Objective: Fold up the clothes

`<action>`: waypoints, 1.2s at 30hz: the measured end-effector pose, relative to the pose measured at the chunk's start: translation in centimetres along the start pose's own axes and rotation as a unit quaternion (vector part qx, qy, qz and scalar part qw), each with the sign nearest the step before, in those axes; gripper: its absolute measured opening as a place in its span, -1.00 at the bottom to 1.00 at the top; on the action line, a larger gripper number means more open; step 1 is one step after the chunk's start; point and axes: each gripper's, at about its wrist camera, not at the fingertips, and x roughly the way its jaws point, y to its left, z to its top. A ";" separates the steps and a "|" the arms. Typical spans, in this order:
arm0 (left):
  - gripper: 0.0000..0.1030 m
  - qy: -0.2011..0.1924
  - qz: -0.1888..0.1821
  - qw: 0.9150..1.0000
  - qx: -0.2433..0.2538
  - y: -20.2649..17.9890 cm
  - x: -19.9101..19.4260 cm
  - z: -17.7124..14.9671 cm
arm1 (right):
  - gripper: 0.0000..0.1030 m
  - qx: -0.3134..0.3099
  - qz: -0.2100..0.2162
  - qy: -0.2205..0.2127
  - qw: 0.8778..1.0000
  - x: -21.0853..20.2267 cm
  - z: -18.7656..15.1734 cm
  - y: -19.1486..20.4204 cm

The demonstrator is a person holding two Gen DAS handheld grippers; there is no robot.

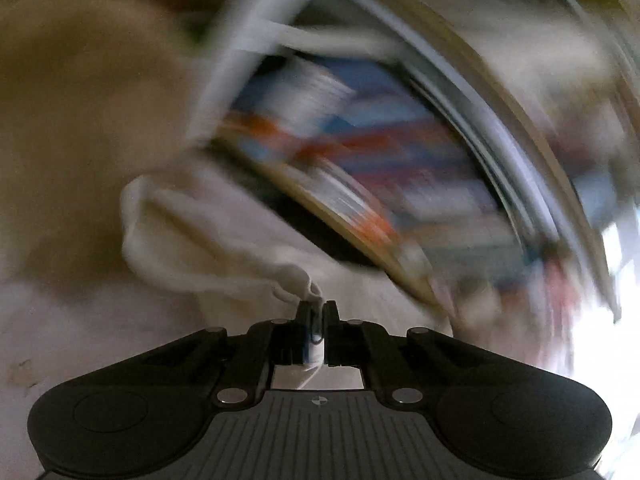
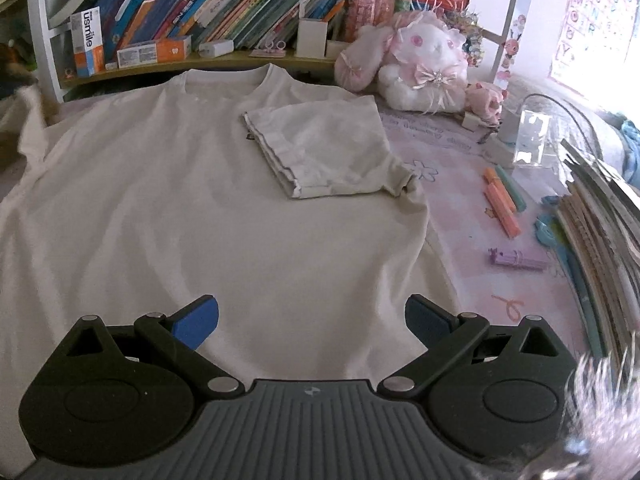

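A white T-shirt (image 2: 180,200) lies flat on the desk with its collar toward the bookshelf. Its right sleeve (image 2: 328,148) is folded inward onto the chest. My right gripper (image 2: 312,320) hovers open over the shirt's lower part, blue pads wide apart, nothing between them. The left wrist view is heavily blurred. There my left gripper (image 1: 316,306) is shut on a bunched edge of the white T-shirt (image 1: 224,240), and the cloth is lifted and stretched from the pinch. At the left edge of the right wrist view the shirt's left sleeve (image 2: 30,120) is raised and blurred.
A curved bookshelf (image 2: 200,8) packed with books backs the desk. A pink and white plush rabbit (image 2: 420,64) sits at the back right. Markers (image 2: 502,204), a purple item (image 2: 516,258) and a stack of books (image 2: 600,240) lie on the pink mat (image 2: 480,292) to the right.
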 end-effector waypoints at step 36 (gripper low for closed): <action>-0.25 0.042 -0.041 0.997 0.044 -8.1 9.1 1.9 | 1.00 -0.023 0.075 0.028 0.997 4.8 0.0 -4.7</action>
